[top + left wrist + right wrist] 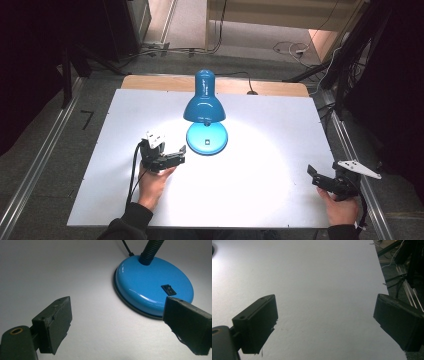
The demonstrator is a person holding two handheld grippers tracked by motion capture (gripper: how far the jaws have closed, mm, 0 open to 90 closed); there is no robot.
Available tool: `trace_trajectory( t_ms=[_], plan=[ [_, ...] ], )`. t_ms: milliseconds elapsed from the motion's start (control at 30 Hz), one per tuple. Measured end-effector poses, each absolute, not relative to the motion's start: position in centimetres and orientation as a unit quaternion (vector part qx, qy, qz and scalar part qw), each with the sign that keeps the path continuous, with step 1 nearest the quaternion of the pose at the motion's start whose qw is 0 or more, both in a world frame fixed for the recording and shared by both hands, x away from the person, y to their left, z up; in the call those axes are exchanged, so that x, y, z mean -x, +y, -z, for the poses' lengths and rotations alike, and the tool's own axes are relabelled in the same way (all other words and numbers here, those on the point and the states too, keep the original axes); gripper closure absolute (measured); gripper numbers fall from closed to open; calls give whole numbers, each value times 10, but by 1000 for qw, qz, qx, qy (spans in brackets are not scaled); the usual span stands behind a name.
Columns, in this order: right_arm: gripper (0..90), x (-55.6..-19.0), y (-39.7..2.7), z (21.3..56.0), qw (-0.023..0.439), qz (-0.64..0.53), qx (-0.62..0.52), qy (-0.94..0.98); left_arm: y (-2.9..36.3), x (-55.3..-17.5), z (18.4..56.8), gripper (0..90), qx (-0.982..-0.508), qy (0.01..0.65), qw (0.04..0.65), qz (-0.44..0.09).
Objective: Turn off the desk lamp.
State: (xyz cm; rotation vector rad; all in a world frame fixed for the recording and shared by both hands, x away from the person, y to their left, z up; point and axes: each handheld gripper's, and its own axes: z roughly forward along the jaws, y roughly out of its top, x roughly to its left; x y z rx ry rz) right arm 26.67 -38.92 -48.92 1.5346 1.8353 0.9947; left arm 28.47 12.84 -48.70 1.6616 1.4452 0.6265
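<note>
A blue lamp stands on the white surface, a bit toward the far side and near the middle. It is switched on and makes a bright round patch of light on the surface around it. Its shade bends down over its round blue base. In the left gripper view, the base has a small black switch on top and a black bendy neck going up from its far part.

The left tool is held in the left hand just to the left of the base, close to it but not touching. Its jaws are spread wide apart, with nothing between them.

The right tool is held in the right hand at the near right edge of the surface, well apart from the lamp. Its jaws are spread wide too, and only bare white surface shows between them.
</note>
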Motion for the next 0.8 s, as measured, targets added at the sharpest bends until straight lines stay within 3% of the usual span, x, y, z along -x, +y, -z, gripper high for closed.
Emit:
trace_trajectory(
  t_ms=[800],
  plan=[
    [41, -267, -390, 489, 265, -375, -570, 681, 101, -297, 486, 131, -668, 562, 421, -244]
  ],
)
